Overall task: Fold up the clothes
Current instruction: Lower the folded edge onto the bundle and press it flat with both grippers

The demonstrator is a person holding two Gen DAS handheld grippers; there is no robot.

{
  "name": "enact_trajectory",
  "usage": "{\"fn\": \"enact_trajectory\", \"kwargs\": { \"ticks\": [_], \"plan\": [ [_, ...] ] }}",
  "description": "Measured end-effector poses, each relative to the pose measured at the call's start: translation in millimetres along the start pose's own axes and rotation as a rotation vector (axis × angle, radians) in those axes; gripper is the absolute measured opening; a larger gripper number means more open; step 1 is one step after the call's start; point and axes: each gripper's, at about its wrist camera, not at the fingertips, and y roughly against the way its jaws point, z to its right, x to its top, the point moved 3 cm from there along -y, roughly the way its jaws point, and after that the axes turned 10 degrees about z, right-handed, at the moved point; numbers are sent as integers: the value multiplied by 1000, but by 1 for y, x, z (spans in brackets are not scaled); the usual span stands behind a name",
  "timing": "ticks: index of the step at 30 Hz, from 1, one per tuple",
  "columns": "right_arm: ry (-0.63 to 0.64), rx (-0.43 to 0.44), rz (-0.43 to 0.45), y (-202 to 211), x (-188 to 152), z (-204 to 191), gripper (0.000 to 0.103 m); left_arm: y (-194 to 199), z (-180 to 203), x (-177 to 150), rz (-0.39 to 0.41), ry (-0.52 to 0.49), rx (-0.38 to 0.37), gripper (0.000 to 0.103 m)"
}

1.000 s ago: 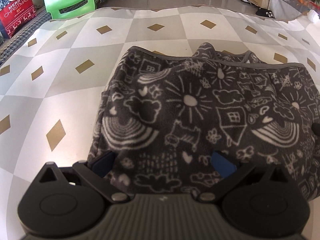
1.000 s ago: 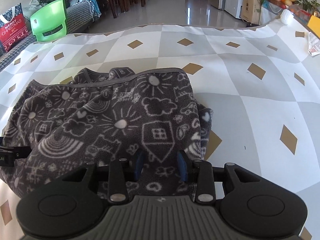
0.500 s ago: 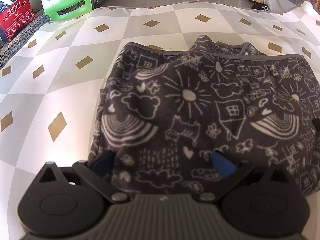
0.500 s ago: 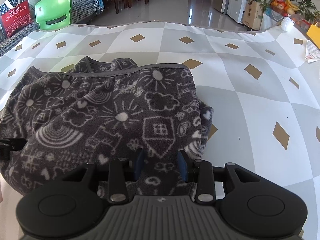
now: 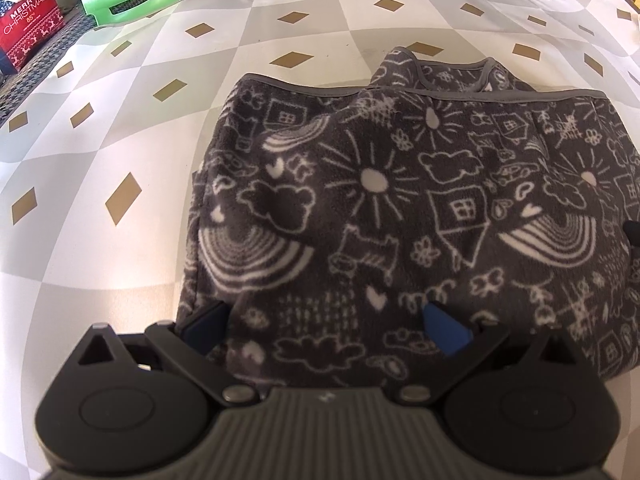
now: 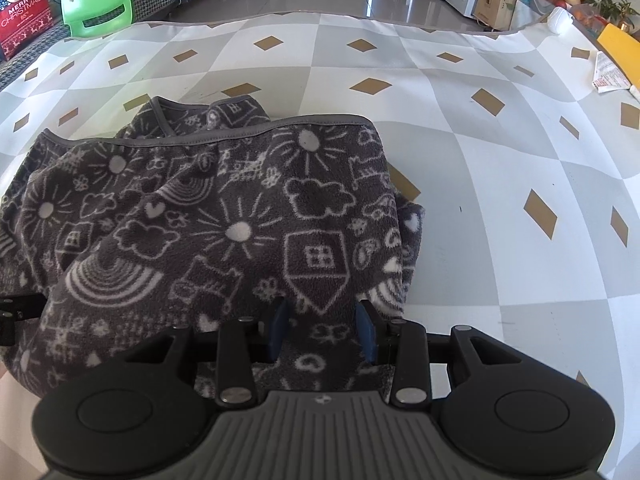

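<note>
A dark grey fleece garment [image 5: 372, 184] printed with white suns, houses and rainbows lies folded on the checked tablecloth [image 5: 120, 128]. Its grey hem runs along the far side. My left gripper [image 5: 326, 324] is at the garment's near left edge. Its jaws are spread wide, its blue fingertips [image 5: 444, 328] sink into the fabric, and a bulge of cloth lies between them. My right gripper [image 6: 322, 328] is at the garment's [image 6: 240, 232] near right corner, with its jaws narrow and pinched on a fold of fleece. Part of the left gripper [image 6: 16, 312] shows at the left edge of the right wrist view.
Bare tablecloth [image 6: 500, 160] stretches beyond and to the right of the garment. A paper packet [image 6: 608, 72] and a yellow item lie at the far right edge. Off the table's far left stand a green plastic chair [image 6: 96, 0] and a red Christmas bag [image 5: 28, 28].
The table pattern has slid away from both cameras while the fabric stays at the fingers. Both grippers have drawn back toward the near side, and the garment has come with them.
</note>
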Motion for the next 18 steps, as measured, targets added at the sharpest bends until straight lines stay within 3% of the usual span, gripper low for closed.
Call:
{"fn": "enact_trajectory", "kwargs": {
  "ticks": [18],
  "plan": [
    [-28, -8, -61, 34, -38, -2, 36, 27, 12, -36, -33, 1, 20, 103]
  ]
}}
